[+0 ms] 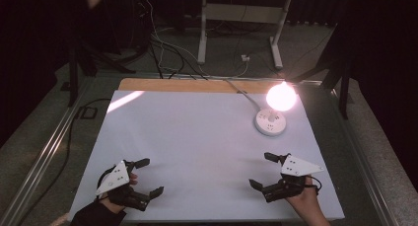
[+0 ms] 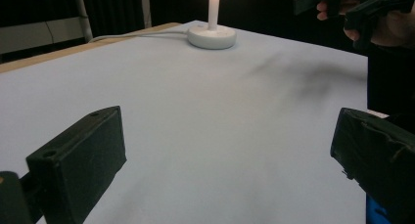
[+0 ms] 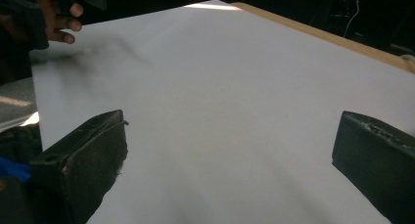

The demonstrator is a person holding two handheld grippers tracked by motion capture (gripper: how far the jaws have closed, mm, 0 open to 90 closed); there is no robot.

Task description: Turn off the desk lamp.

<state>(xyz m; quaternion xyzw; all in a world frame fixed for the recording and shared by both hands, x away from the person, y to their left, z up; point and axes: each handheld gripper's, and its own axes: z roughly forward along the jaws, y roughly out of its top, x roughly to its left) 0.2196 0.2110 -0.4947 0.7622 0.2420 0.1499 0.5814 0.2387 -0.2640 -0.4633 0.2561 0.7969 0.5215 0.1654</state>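
Lamp (image 1: 270,121), lit and standing on its round white base, sits toward the far right of the white table (image 1: 197,147), well apart from both grippers. At the near left edge the left gripper (image 1: 152,176) hovers with jaws spread wide, empty. At the near right the right gripper (image 1: 261,169) likewise gapes, holding nothing.

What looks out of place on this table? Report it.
Nothing stands out. The lit lamp stands upright on its round base at the far right of the white table. The left hand-held gripper and right hand-held gripper are open, holding nothing.
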